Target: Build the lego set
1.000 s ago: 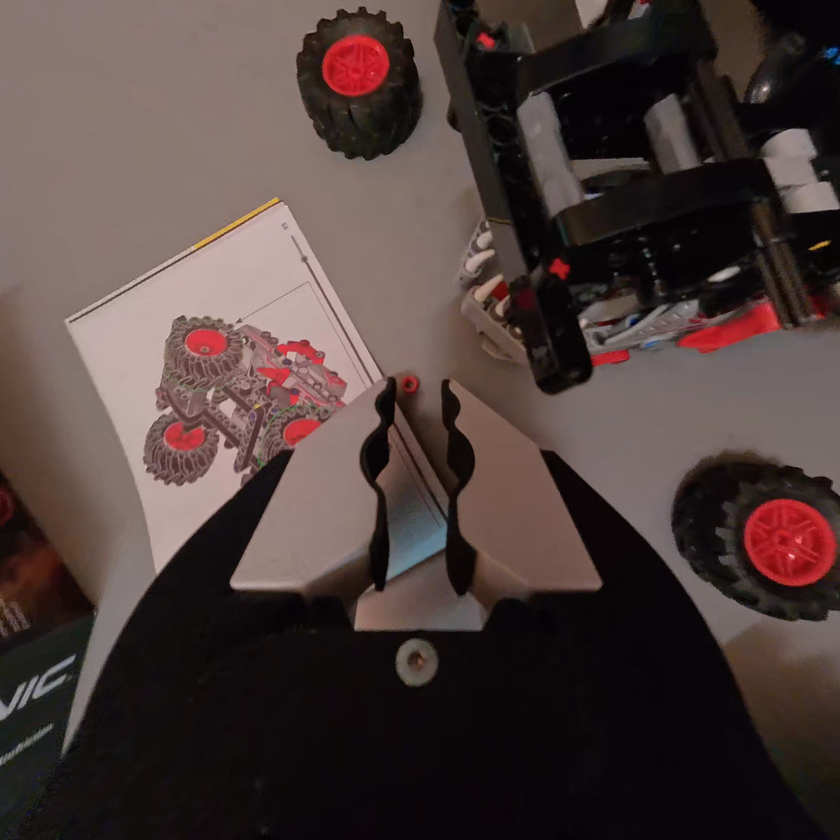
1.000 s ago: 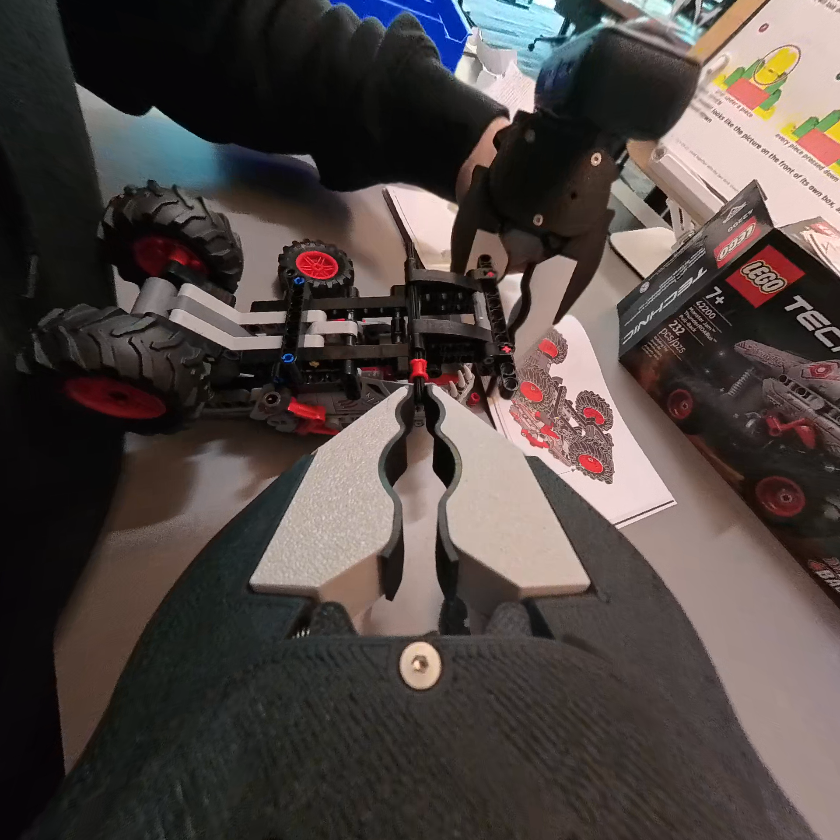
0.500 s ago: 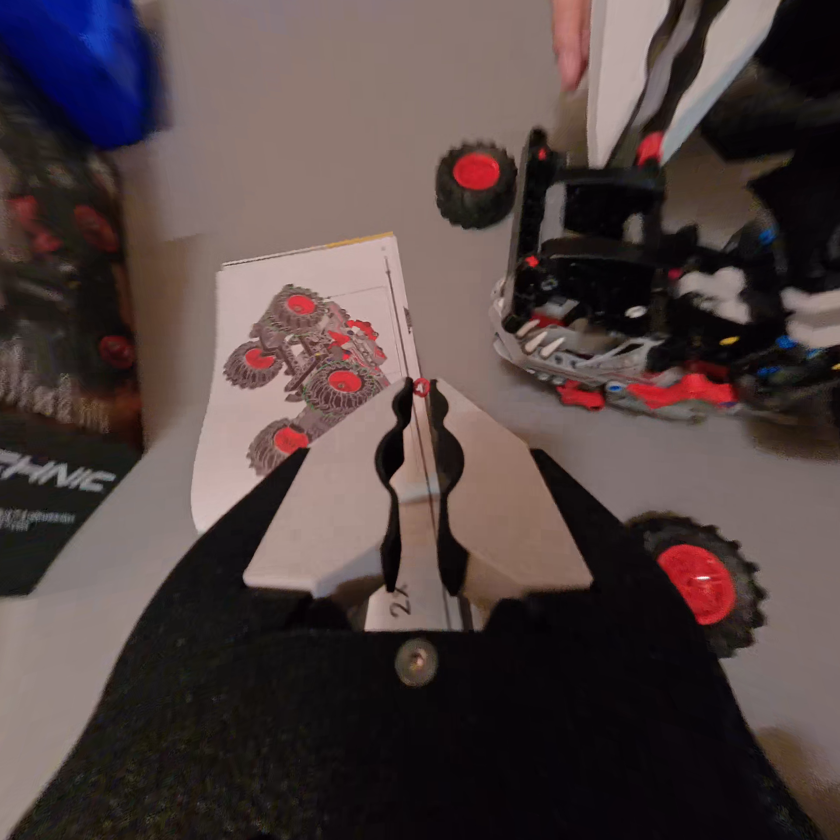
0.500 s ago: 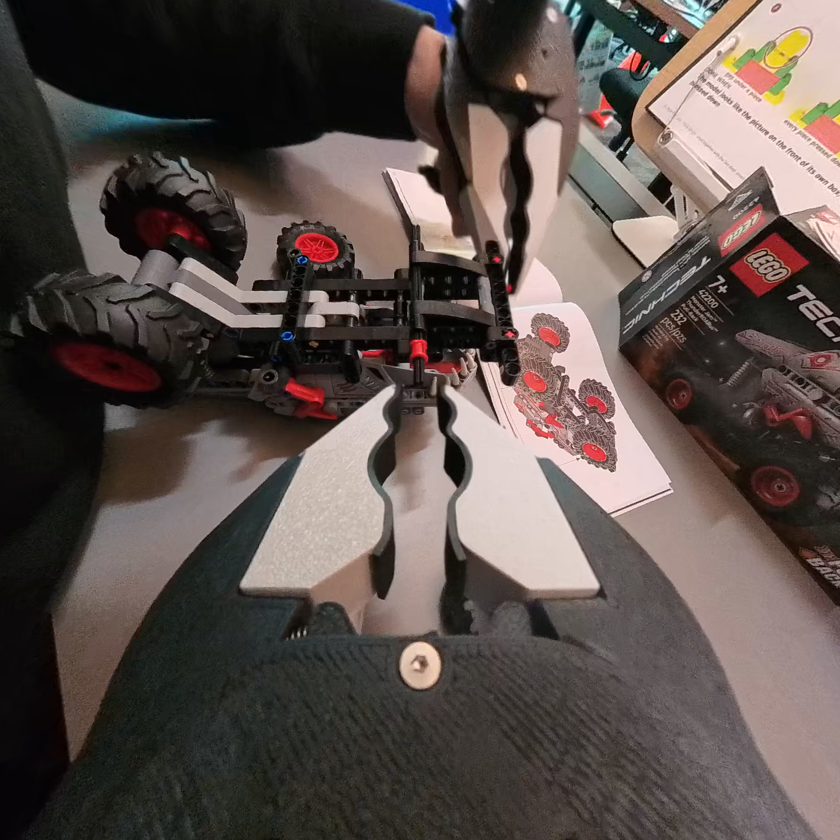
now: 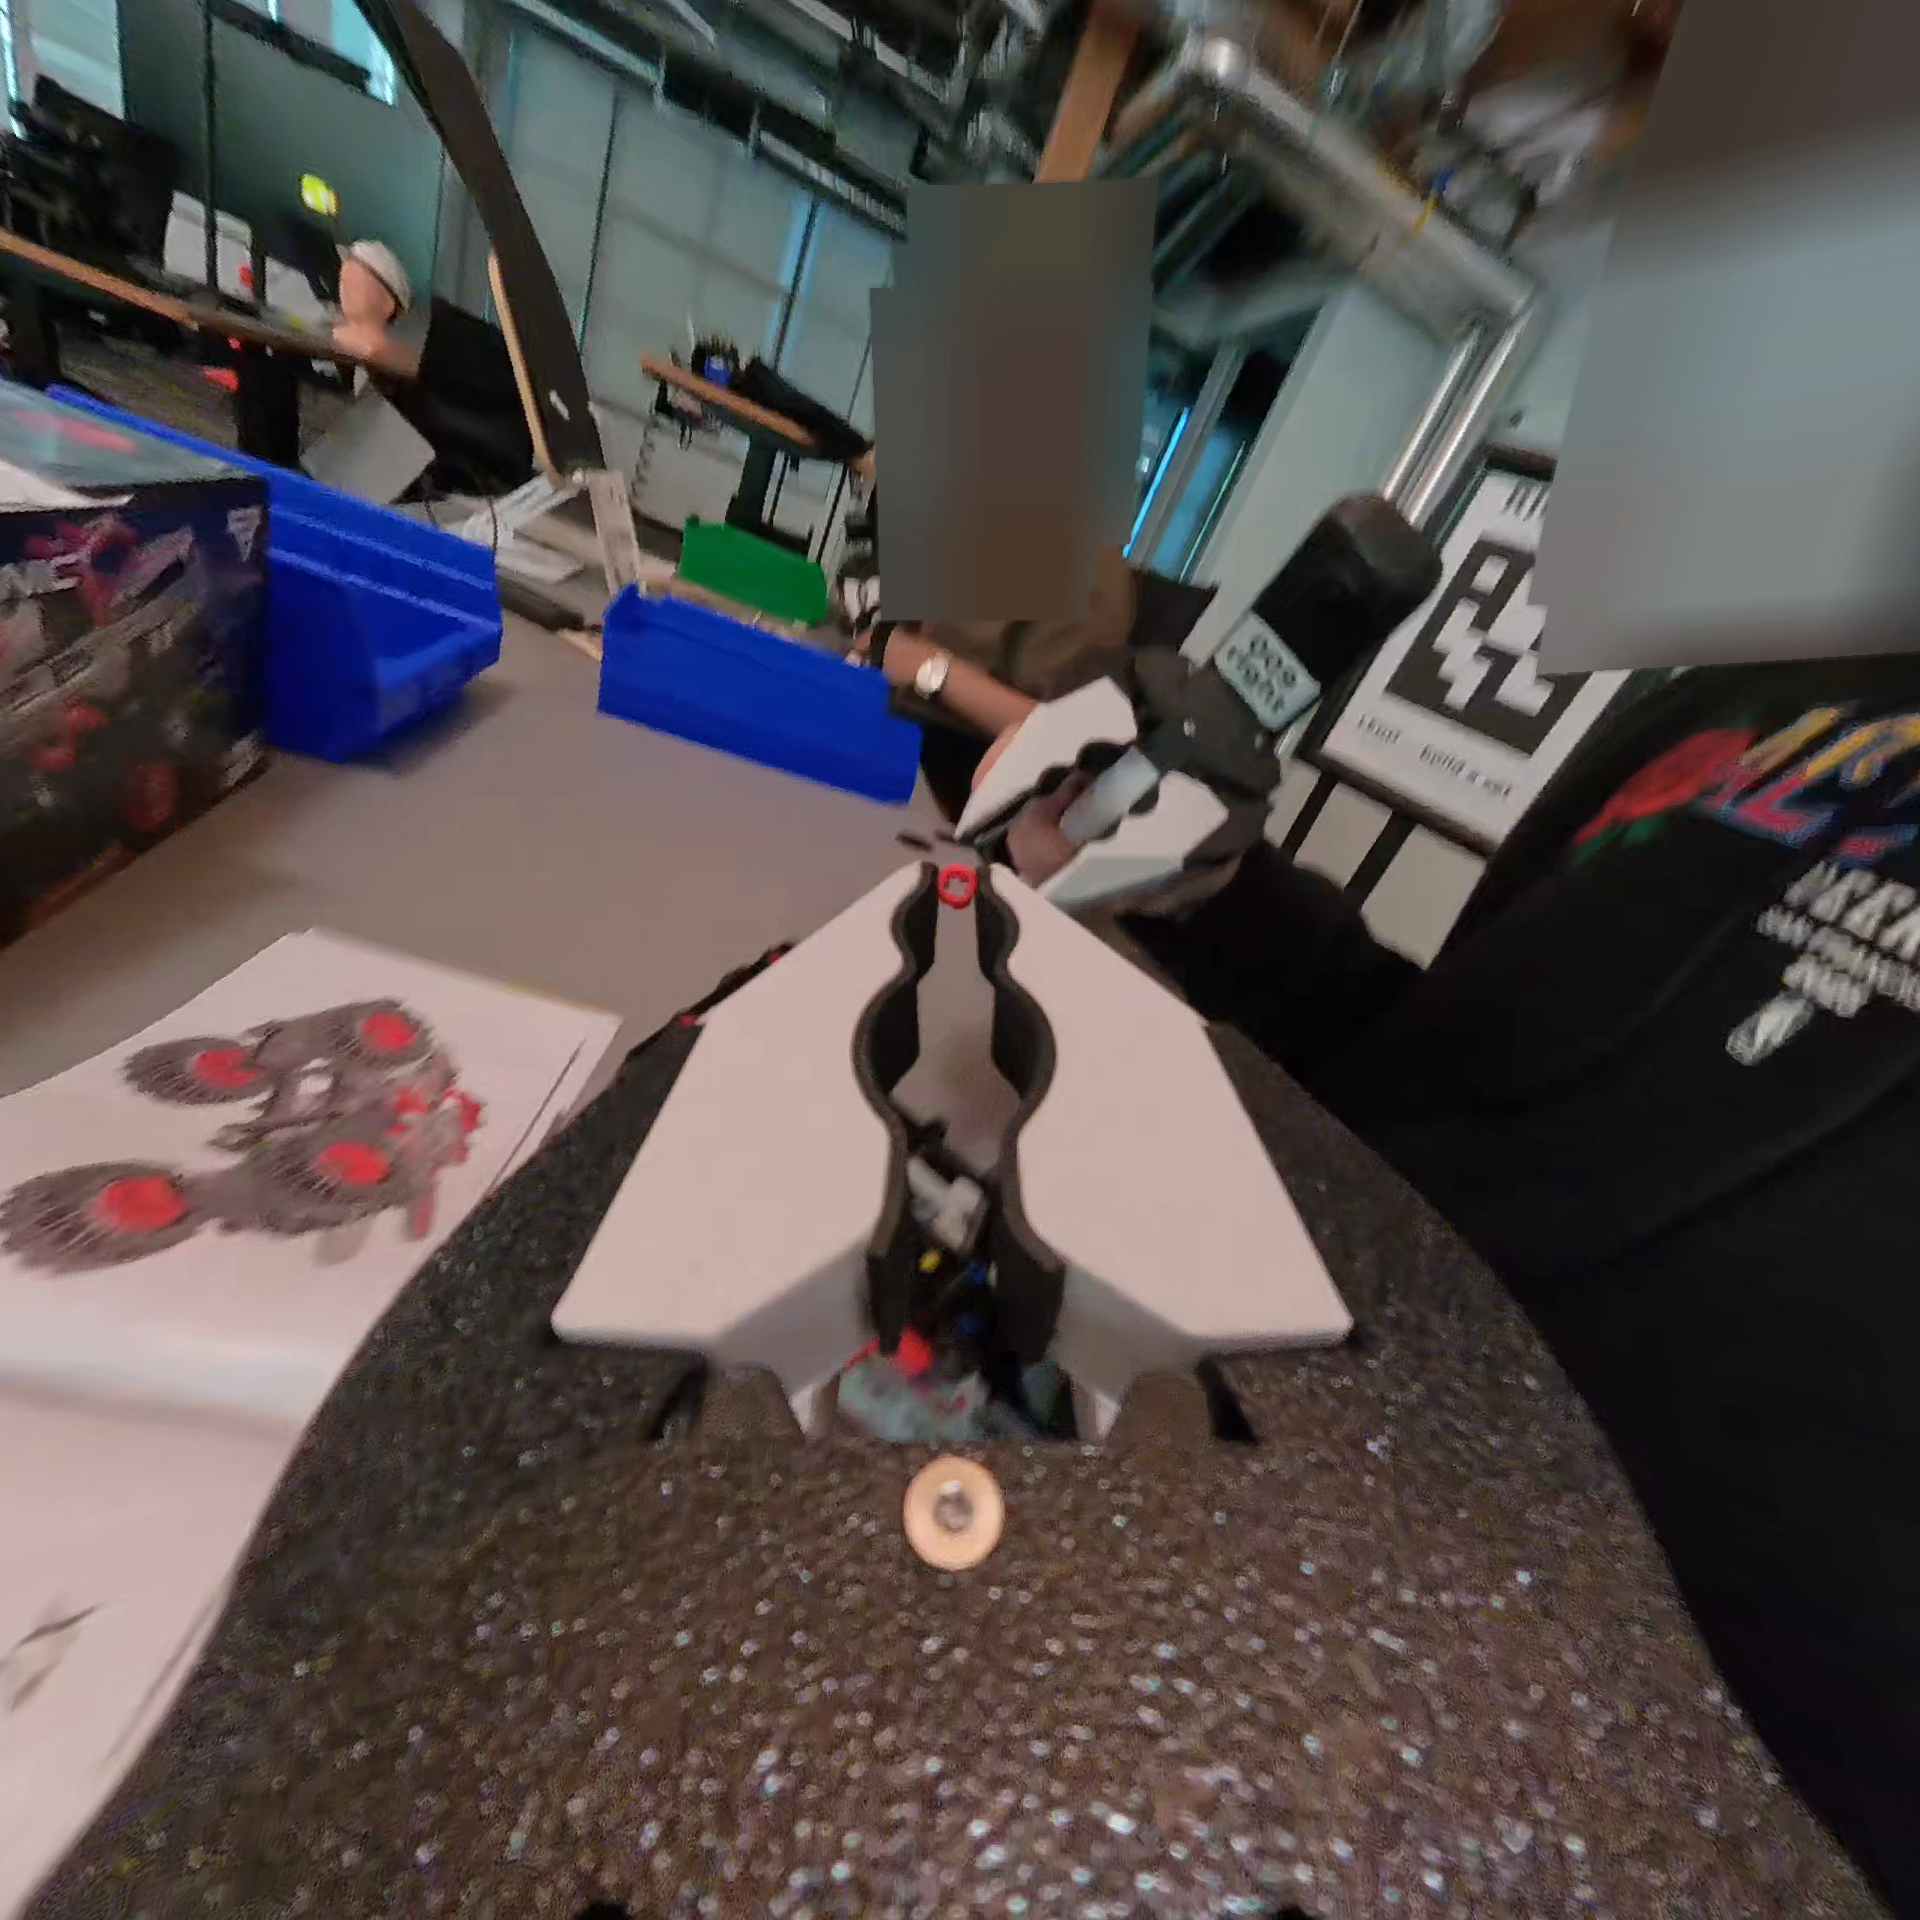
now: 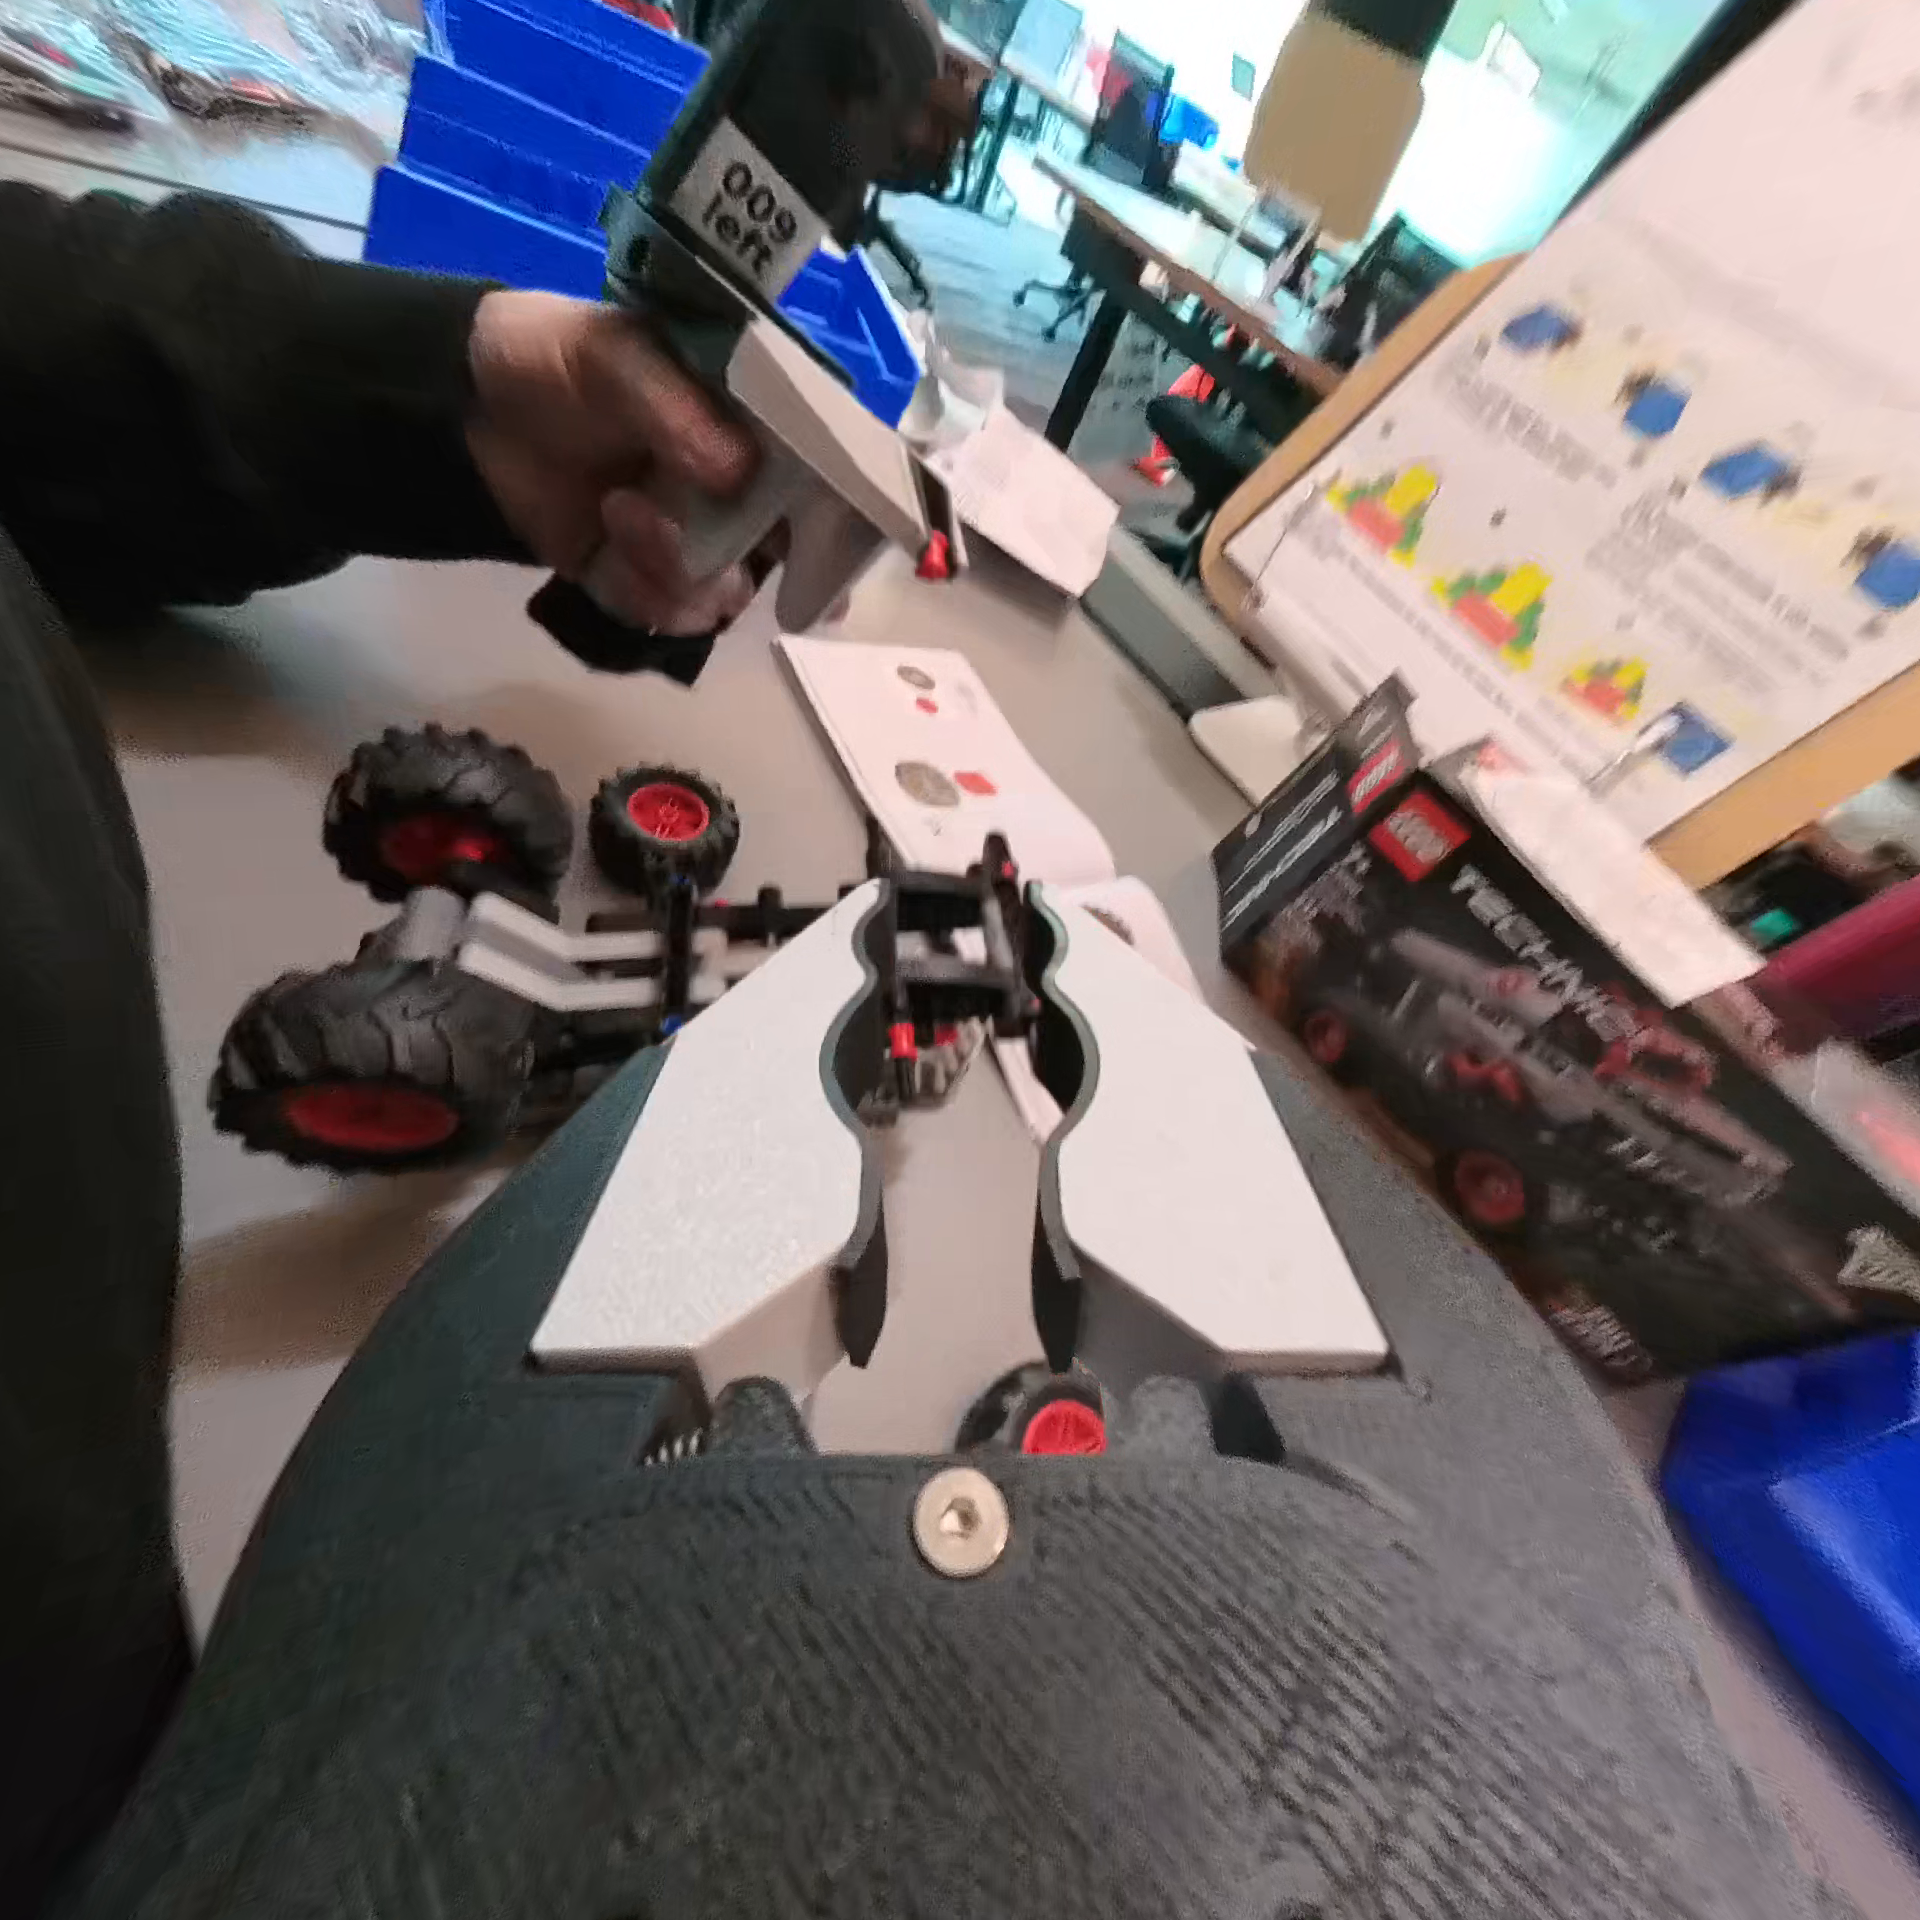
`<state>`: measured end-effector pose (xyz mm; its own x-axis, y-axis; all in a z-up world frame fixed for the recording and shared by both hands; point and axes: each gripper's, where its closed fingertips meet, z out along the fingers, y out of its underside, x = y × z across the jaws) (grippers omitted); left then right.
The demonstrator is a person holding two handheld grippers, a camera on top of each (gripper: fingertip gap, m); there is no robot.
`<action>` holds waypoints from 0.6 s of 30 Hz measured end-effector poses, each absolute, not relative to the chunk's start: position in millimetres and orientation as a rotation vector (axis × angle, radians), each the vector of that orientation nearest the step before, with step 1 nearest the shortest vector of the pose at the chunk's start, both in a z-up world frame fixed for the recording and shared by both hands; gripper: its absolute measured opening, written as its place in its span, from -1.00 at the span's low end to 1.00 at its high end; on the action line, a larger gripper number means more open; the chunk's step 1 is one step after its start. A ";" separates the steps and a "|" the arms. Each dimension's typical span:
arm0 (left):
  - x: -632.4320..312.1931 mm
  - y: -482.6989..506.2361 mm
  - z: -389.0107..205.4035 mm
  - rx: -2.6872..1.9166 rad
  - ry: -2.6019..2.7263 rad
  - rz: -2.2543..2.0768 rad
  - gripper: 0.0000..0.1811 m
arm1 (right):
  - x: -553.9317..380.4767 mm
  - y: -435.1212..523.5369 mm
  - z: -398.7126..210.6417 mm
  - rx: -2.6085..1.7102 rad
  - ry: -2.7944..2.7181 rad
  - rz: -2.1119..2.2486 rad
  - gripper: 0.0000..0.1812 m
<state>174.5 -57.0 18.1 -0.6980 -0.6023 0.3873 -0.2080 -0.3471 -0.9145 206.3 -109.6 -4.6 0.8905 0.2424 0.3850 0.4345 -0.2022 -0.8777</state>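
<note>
The left gripper (image 5: pixel 954 883) pinches a red bush (image 5: pixel 954 884), raised above the table (image 6: pixel 436 644). The right gripper (image 6: pixel 954 904) jaws gape empty near the truck (image 6: pixel 582 966).

Open-plan workshop or lab floor. Evidence: exposed silver metal ductwork (image 5: pixel 1340 177) and pipes overhead; tall pale panelled walls; rows of wooden-topped workbenches on dark legs (image 5: pixel 748 416) running into the distance; stackable blue plastic parts bins (image 5: pixel 748 691) and one green plastic bin (image 5: pixel 750 569) on the grey tabletop (image 5: pixel 540 831); black wheeled office chairs (image 6: pixel 1081 260) by further tables; a propped white instruction board with coloured brick diagrams (image 6: pixel 1621 457); a black-and-white square marker sign (image 5: pixel 1496 623).
</note>
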 end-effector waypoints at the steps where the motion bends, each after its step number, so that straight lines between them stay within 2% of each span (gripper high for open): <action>1: 174.5 -64.2 25.7 -1.059 1.578 -2.182 -0.96 | 201.8 -105.1 1.4 -1.766 -0.533 -0.243 -0.75; 10: 170.5 -93.2 50.6 -1.159 1.365 -2.546 -0.96 | 171.2 -83.5 25.2 -1.625 -0.580 -0.421 -0.80; 18: 161.9 -102.7 41.0 -1.176 1.411 -2.537 -0.96 | 164.2 -79.8 36.1 -1.558 -0.585 -0.464 -0.88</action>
